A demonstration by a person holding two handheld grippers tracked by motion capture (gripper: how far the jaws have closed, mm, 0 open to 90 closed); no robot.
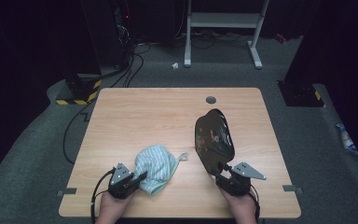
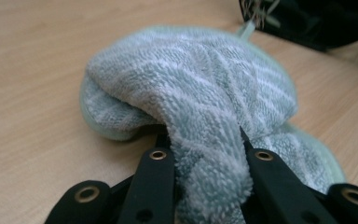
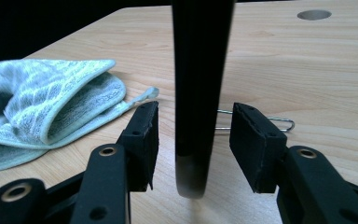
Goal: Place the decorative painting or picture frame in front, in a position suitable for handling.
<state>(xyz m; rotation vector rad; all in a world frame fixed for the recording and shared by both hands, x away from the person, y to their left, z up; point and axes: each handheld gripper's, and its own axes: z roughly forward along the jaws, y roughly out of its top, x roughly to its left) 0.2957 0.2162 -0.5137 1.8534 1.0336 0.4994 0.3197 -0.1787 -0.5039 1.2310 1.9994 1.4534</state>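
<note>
A pale green striped towel (image 1: 156, 168) lies bunched on the wooden table (image 1: 144, 112) near its front edge. My left gripper (image 1: 142, 177) is at its near left side, shut on a thick fold of the towel (image 2: 191, 93) that fills the space between the jaws (image 2: 203, 140). A dark oval dish (image 1: 213, 140) with reddish marks stands on edge at the front right. My right gripper (image 1: 223, 170) sits at its lower rim. In the right gripper view the dish (image 3: 198, 70) rises between the jaws of the gripper (image 3: 193, 116), with a slim gap at each pad.
A thin metal wire (image 3: 279, 123) lies on the table just behind the dish. A round cable hole (image 1: 210, 99) sits near the table's far edge. Beyond the table are a white frame (image 1: 223, 21), cables and dark stands on the grey floor.
</note>
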